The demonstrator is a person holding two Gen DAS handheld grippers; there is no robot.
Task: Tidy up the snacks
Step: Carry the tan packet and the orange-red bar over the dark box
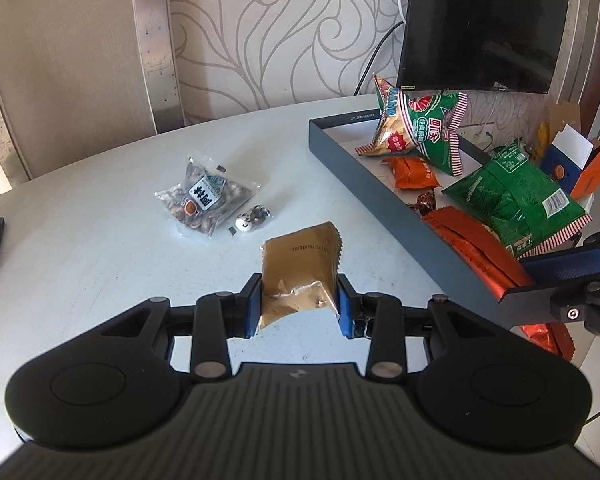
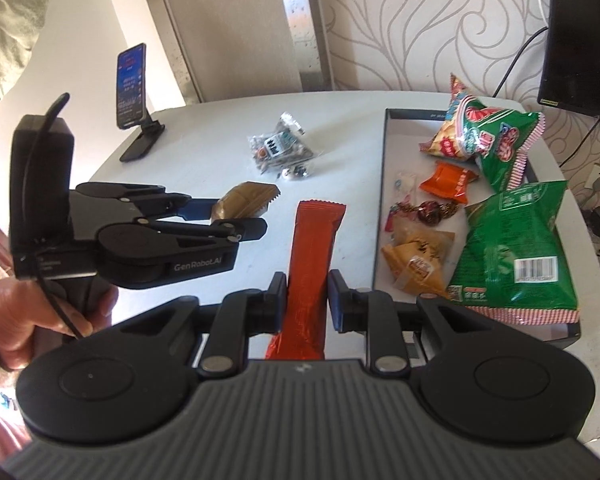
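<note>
My left gripper (image 1: 300, 294) is shut on a gold-brown snack packet (image 1: 300, 260), held off the white table (image 1: 100, 208). The right wrist view shows that left gripper (image 2: 240, 216) from the side, the gold packet (image 2: 244, 200) sticking out of its jaws. My right gripper (image 2: 306, 298) is shut on a long orange-red stick packet (image 2: 314, 240), just left of the dark tray (image 2: 380, 184). In the left wrist view the right gripper (image 1: 540, 284) holds the stick packet (image 1: 476, 252) by the tray's near wall (image 1: 380, 192).
The tray holds green chip bags (image 2: 512, 240), an orange packet (image 2: 448, 182) and tan packets (image 2: 416, 256). A clear bag of nuts (image 1: 204, 196) and a small wrapped candy (image 1: 252, 218) lie on the table. A phone on a stand (image 2: 132, 84) stands far left, a monitor (image 1: 484, 24) behind.
</note>
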